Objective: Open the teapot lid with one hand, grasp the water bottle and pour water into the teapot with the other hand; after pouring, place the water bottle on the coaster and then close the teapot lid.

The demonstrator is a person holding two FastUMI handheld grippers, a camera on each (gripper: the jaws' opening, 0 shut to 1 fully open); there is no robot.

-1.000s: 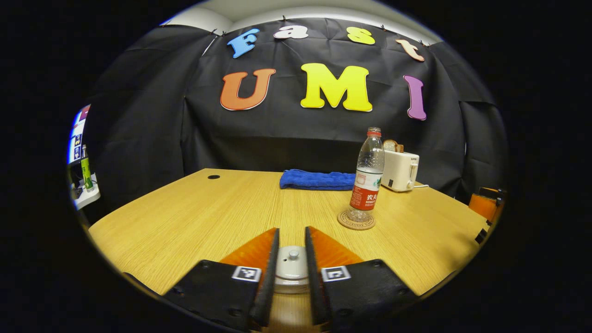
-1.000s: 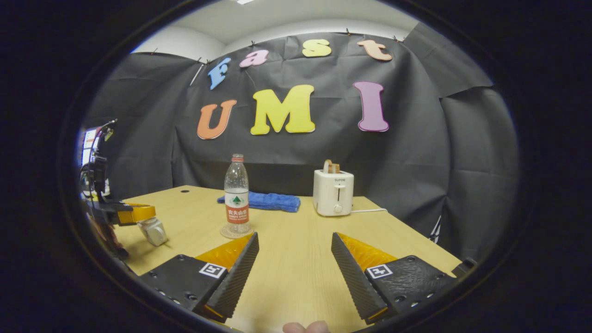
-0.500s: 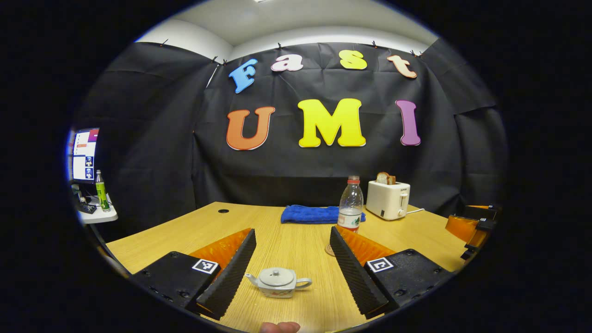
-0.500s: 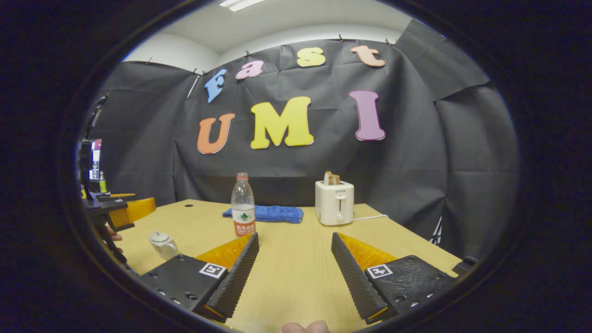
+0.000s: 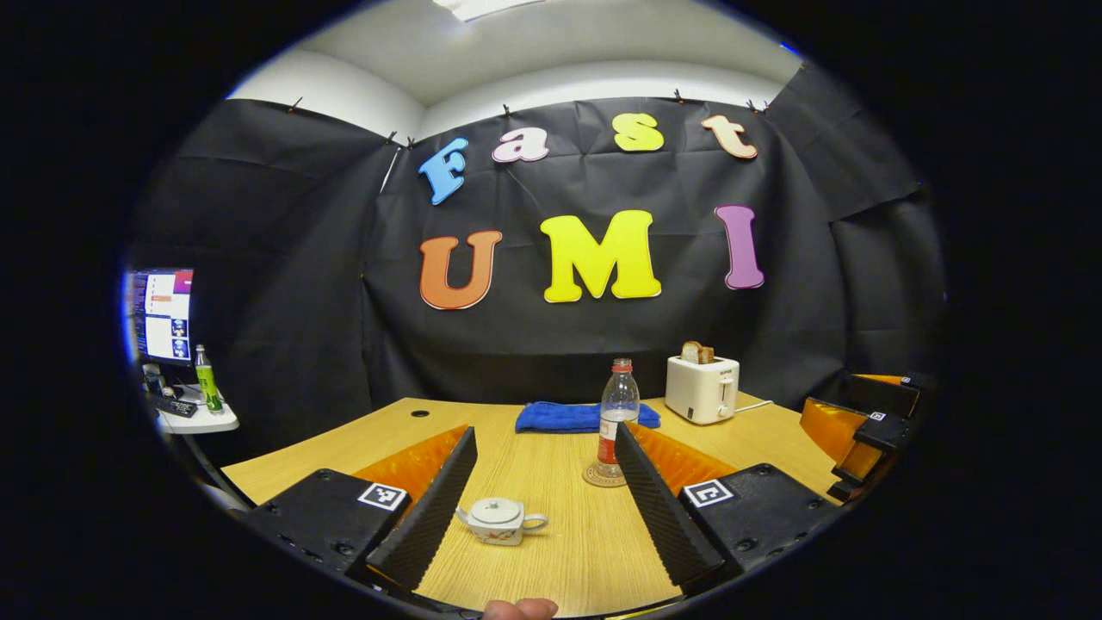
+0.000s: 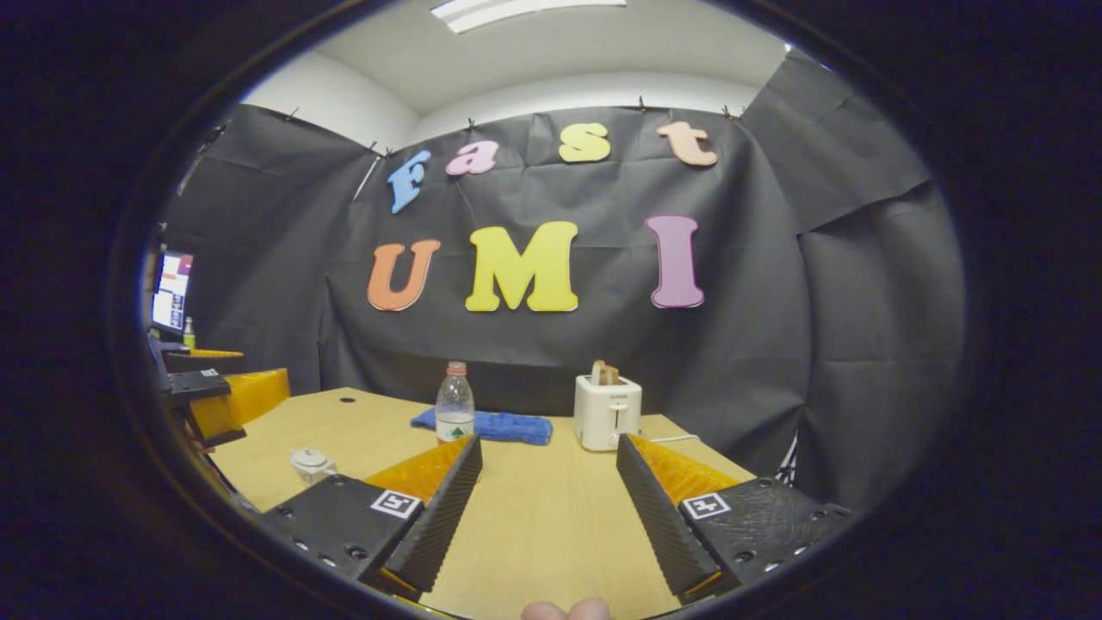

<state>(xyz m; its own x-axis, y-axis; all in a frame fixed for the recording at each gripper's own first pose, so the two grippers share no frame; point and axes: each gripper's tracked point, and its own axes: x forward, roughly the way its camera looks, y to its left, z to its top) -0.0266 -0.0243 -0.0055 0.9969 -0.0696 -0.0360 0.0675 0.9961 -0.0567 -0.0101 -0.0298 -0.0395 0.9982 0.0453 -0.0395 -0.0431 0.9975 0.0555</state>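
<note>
Wood table, black cloth wall

**Two grippers, matching build**

Left gripper: black housings with small screws, each carrying a square black-and-white marker, and ribbed finger faces. Right gripper: same housings, same markers. A fingertip peeks in below.

I see a pale wood-grain counter — white teapot with a faint painted motif, clear water bottle with red cap and label, blue towel, white toaster.
</note>
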